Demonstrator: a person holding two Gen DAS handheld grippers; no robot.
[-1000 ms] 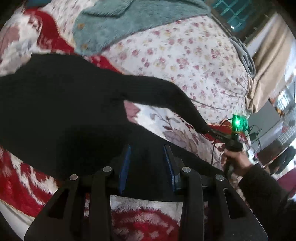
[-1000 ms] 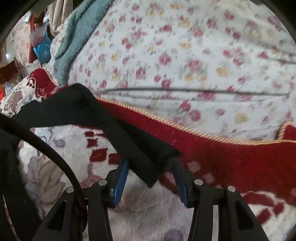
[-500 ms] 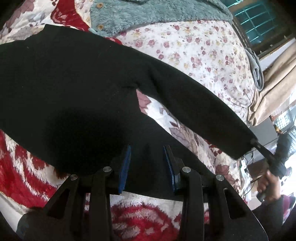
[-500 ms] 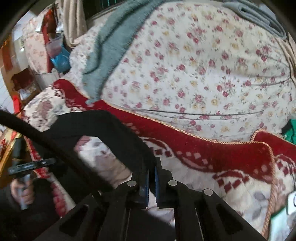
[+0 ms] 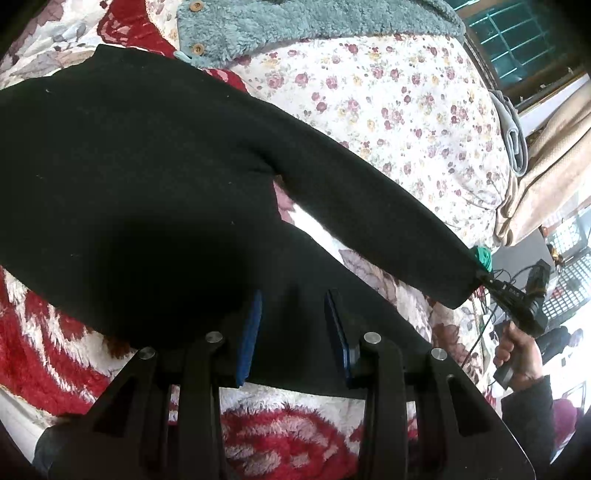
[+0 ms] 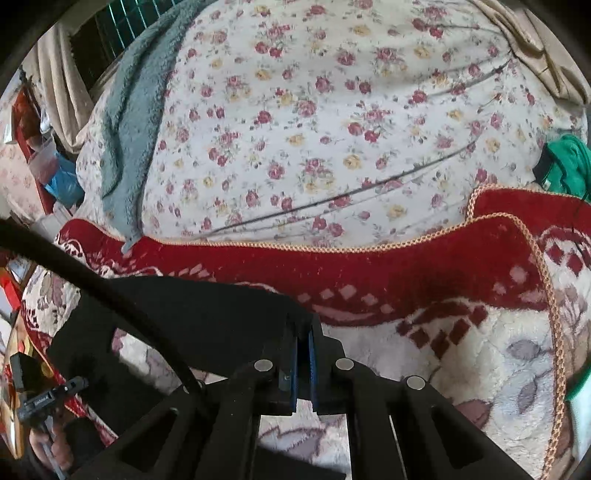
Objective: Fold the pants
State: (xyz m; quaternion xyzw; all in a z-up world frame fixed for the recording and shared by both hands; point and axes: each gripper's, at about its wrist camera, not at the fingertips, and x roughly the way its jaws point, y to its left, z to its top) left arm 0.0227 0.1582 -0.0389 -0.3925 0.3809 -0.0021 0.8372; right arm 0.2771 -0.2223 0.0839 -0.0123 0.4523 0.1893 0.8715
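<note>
The black pants [image 5: 147,177] lie spread on a red and white blanket [image 5: 44,347], with the two legs running to the right. My left gripper [image 5: 293,306] is open, its blue pads over the near leg. My right gripper [image 6: 303,339] is shut on the hem of the far pant leg [image 6: 207,314] and holds it lifted off the blanket. In the left wrist view the right gripper [image 5: 484,277] shows at the far end of that leg [image 5: 369,218], stretched taut.
A floral quilt [image 6: 314,122] lies beyond the blanket, with a grey-green fleece garment [image 5: 295,26] on it. A green object [image 6: 569,162] sits at the right. Curtains and a window grille are behind. A black cable [image 6: 110,291] crosses the right wrist view.
My right gripper closed on the far leg's hem and lifted it, pulling the leg straight and outward. My left gripper stayed open over the near leg.
</note>
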